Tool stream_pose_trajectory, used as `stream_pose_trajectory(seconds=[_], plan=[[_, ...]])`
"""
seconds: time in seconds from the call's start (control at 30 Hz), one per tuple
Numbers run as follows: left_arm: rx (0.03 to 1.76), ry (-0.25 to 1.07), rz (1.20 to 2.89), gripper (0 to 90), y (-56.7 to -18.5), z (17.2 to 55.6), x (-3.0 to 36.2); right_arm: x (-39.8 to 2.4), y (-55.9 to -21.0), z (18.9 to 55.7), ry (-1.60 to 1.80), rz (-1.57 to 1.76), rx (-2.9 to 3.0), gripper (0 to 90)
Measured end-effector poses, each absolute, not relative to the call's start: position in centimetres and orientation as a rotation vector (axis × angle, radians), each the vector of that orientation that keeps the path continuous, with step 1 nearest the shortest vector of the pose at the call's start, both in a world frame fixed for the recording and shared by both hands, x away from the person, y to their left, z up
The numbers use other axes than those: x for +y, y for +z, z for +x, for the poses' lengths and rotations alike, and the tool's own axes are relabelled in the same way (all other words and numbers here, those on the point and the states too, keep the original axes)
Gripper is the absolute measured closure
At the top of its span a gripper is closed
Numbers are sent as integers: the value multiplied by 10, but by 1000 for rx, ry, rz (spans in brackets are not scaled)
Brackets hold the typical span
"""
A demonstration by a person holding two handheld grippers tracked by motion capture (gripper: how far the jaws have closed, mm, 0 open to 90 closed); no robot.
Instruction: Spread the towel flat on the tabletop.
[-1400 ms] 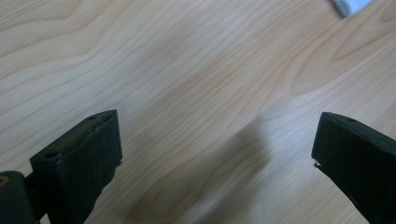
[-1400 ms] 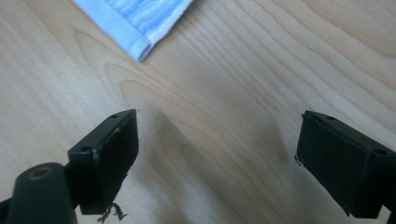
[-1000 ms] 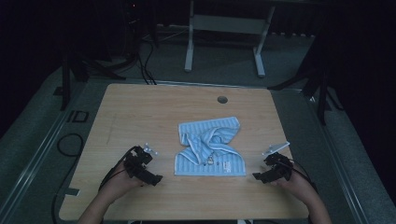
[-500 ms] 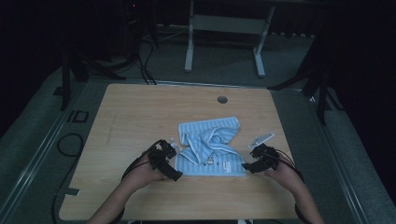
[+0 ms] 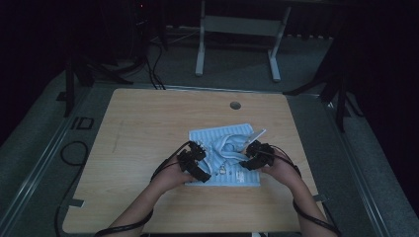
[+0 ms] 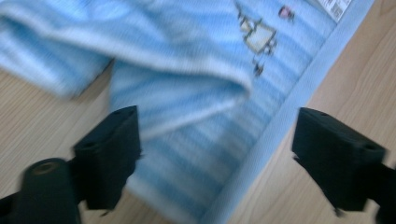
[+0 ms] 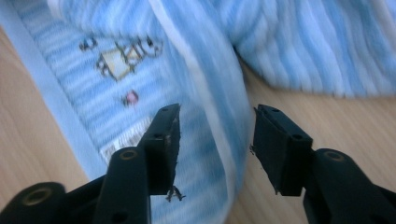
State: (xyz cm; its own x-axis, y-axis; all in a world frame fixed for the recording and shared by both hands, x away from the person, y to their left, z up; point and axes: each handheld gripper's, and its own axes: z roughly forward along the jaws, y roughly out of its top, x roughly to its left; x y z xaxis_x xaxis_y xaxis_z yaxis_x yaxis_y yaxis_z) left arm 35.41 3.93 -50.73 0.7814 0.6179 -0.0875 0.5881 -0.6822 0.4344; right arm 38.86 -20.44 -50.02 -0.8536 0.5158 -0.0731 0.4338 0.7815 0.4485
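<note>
We see a light wooden table (image 5: 148, 148) with a round grommet hole (image 5: 235, 105) near its far edge. On its near half, right of centre, lies a crumpled light-blue striped terry towel (image 5: 225, 148): a flat rectangular layer underneath, a bunched fold heaped on top. A small embroidered motif (image 7: 122, 58) and a white label (image 7: 126, 135) sit near its plain blue hem (image 6: 289, 112).

Both hands flank the towel at its near side. The left gripper (image 5: 200, 163) sits at the towel's near left part; in the left gripper view its jaws stand wide apart, the striped layer and hem between them, pads clear of the cloth. They have just been closing a little. The right gripper (image 5: 249, 157) is at the towel's right part; in the right gripper view its jaws straddle a raised folded edge (image 7: 219, 135), roughly half spread and just been closing, with a gap visible on each side, so we judge nothing is pinched yet.

Step in hand, as we read it: taking hold of the towel with both grippers, probably to spread or fold it. The next move calls for closing fully on cloth, the left low enough to catch the flat layer, before any lift or pull.
</note>
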Motion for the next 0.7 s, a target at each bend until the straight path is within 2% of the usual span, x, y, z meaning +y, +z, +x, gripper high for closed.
stream_pose_trajectory(seconds=[0.1,0.23,0.27,0.43,0.53,0.57,0.6,0.67,0.7], plan=[[892,80,2531,214,-511,360,28,-195,-501,391,610,714,2790,553],[899,67,2522,352,-518,368,19,-177,-499,393,617,663,2790,567],[908,67,2516,352,-519,370,18,-177,-499,393,617,663,2790,567],[967,80,2437,476,-520,379,16,-155,-498,392,647,589,2788,567],[978,108,2411,601,-516,382,17,-143,-502,393,625,553,2800,569],[997,125,2390,698,-514,382,17,-139,-506,393,611,554,2810,573],[1002,129,2383,698,-513,382,18,-139,-506,393,611,554,2810,573],[994,138,2389,795,-511,382,18,-137,-510,394,587,550,2811,583],[982,153,2404,823,-510,382,17,-136,-511,394,568,550,2792,677]])
